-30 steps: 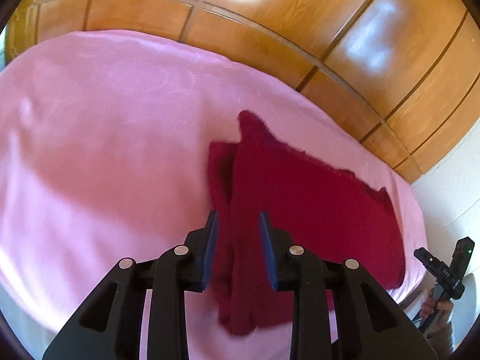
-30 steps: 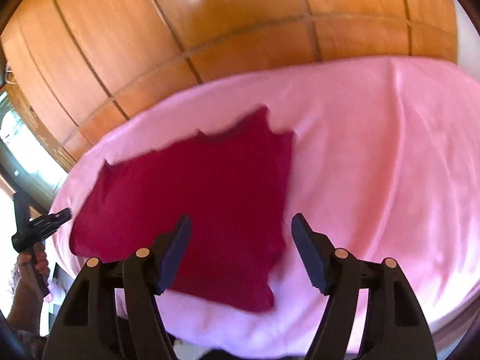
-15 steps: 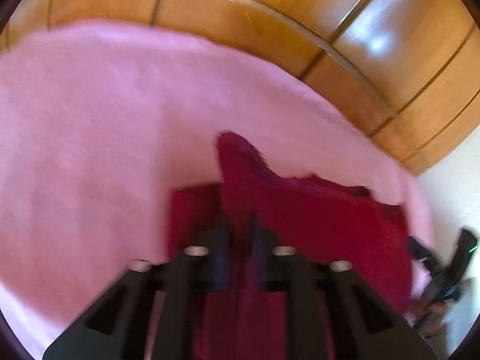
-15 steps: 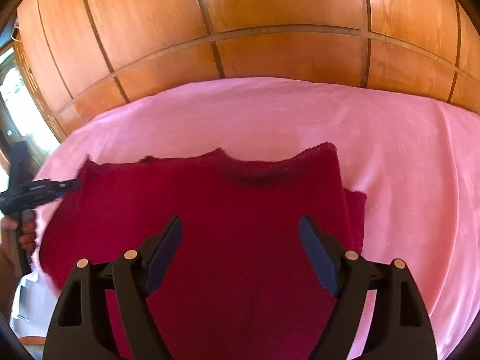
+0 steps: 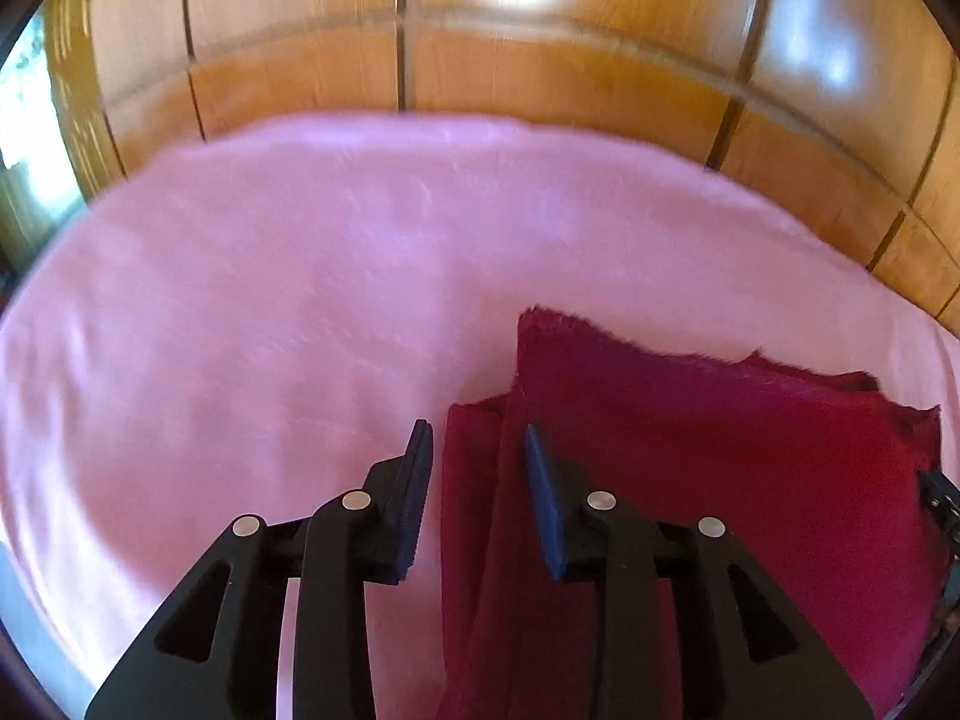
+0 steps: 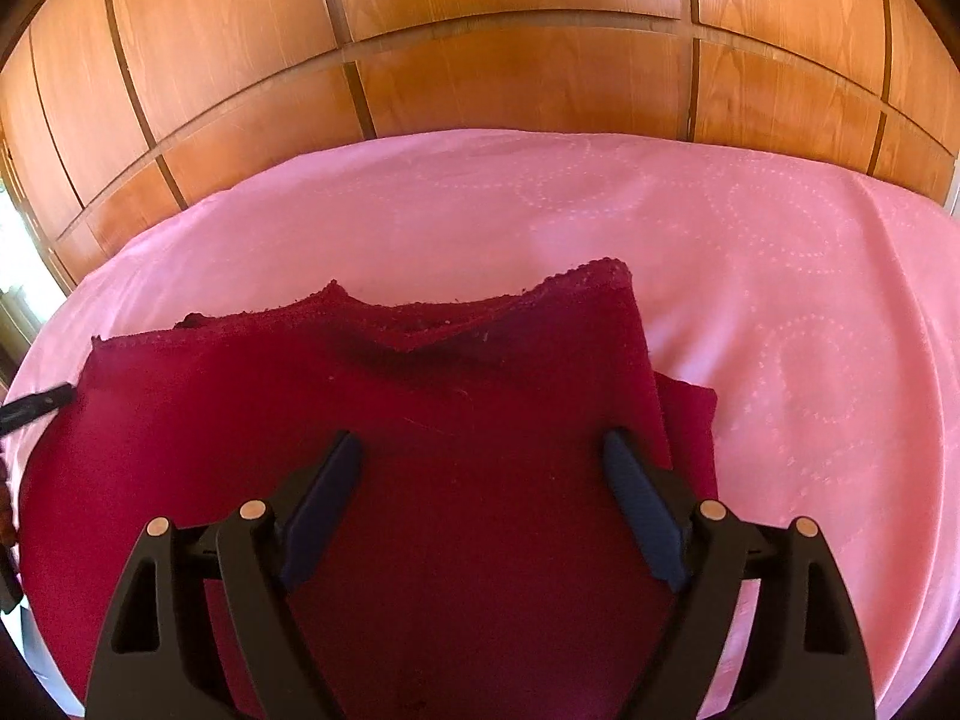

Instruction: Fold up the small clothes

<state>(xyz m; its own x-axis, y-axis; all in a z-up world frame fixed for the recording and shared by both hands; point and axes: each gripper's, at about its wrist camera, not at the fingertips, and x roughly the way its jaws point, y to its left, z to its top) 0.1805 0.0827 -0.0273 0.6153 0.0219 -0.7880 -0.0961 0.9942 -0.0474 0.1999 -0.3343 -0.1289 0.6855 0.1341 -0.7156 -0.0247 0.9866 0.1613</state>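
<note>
Left wrist view: the black left gripper with blue pads has its jaws narrowly parted and opening; the folded left edge of the dark red knitted garment lies in the gap, but the pads do not press it. The garment lies on the pink bedspread, below the wooden panelled wall.

Right wrist view: the black right gripper stands wide, jaws opening, hovering above the garment and gripping nothing. The garment lies folded over, a lower layer showing at its right edge, near the bedspread's near side.
</note>
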